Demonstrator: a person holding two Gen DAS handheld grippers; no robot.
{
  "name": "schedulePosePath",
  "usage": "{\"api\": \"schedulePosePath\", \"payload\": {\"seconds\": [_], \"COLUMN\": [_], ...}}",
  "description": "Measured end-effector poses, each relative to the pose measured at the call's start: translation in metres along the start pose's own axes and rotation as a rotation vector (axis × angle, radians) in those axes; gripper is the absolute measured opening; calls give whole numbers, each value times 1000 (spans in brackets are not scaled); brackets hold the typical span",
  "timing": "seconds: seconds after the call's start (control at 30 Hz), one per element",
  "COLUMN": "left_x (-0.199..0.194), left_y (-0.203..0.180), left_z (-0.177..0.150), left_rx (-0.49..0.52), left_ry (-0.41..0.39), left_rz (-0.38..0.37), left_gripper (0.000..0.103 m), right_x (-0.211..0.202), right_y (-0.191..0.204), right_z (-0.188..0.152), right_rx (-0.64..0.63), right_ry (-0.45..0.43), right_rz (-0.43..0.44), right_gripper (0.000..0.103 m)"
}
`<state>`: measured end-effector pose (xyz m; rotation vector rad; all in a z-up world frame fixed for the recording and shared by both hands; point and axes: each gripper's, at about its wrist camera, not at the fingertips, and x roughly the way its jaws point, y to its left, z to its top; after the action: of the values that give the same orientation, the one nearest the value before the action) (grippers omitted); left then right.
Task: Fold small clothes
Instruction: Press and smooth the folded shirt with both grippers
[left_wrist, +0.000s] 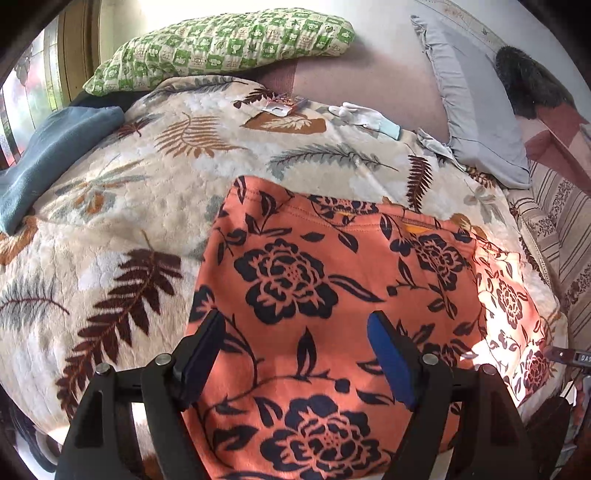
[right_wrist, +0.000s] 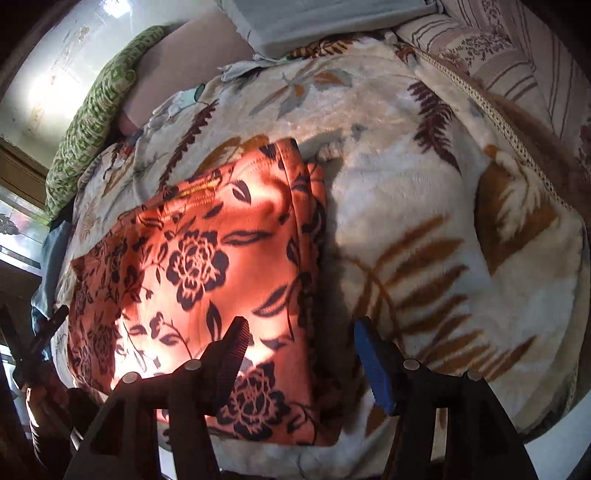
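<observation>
Both grippers hang over an orange floral garment on the bed.
Left gripper (left_wrist: 295, 354) and right gripper (right_wrist: 299, 354): jaws spread, pinching nothing. The garment (left_wrist: 314, 295) lies flat on a leaf-print blanket (left_wrist: 147, 184); beyond it a white glove (left_wrist: 364, 114), grey pillow (left_wrist: 476, 110) and green pillow (left_wrist: 221, 40).

The left wrist view looks steeply down along the left gripper (left_wrist: 295, 354) from close above the near edge of the orange floral garment (left_wrist: 332, 295), facing across the leaf-print blanket (left_wrist: 110, 206) toward the green pillow (left_wrist: 221, 44) and grey pillow (left_wrist: 476, 110). The right wrist view looks down along the right gripper (right_wrist: 299, 354) from the garment's (right_wrist: 192, 266) right side, perhaps a little nearer. Both share garment, blanket (right_wrist: 424, 192), both pillows (right_wrist: 92, 122) (right_wrist: 314, 22); the left gripper (right_wrist: 44, 332) shows at the right view's left edge.
</observation>
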<state>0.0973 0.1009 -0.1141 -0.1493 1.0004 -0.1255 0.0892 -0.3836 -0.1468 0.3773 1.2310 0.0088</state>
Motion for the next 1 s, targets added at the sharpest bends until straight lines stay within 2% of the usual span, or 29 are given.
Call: {"api": "schedulePosePath", "payload": {"seconds": [0.07,0.13,0.2,0.3,0.37,0.4,0.43,0.53,0.63,0.73,0.9,0.97,1.0], "left_x": [-4,-9,-13,-16,-19,-21,-22,-25,-28,-21,13,14,14], "left_y": [-2,-4,-3,-1,1,2,3,7,1,-11,-17,-22,-23], "left_z": [-11,-19,-24,-28,-32,-34,-35,-36,-32,-29,-38,-42,-42], "left_rx": [3,14,11,2,8,11,11,-9,-2,45,109,131,135], "left_ry": [13,12,10,24,31,29,28,30,5,16,97,83,84], "left_rz": [1,1,2,4,14,22,33,35,20,24,98,118,115], "left_gripper": [80,80,80,80,80,80,80,80,80,80,80,81,81], "right_x": [2,-3,-8,3,20,21,16,-5,-16,12,-6,-23,-29], "right_y": [-4,-3,0,2,-4,-3,1,12,12,-3,-10,-6,-5], "right_z": [-22,-34,-39,-36,-34,-36,-38,-43,-47,-53,-52,-45,-40], "right_rx": [-8,-5,-14,-43,-24,-22,-44,-88,-85,-63,-33,-55,-56], "right_ry": [22,3,-18,-1,52,49,34,2,-1,87,41,-11,-37], "right_rz": [-2,19,41,22,23,24,12,-16,-21,-52,27,47,66], "right_gripper": [63,62,62,61,36,29,16,10,8,8,12,17,23]}}
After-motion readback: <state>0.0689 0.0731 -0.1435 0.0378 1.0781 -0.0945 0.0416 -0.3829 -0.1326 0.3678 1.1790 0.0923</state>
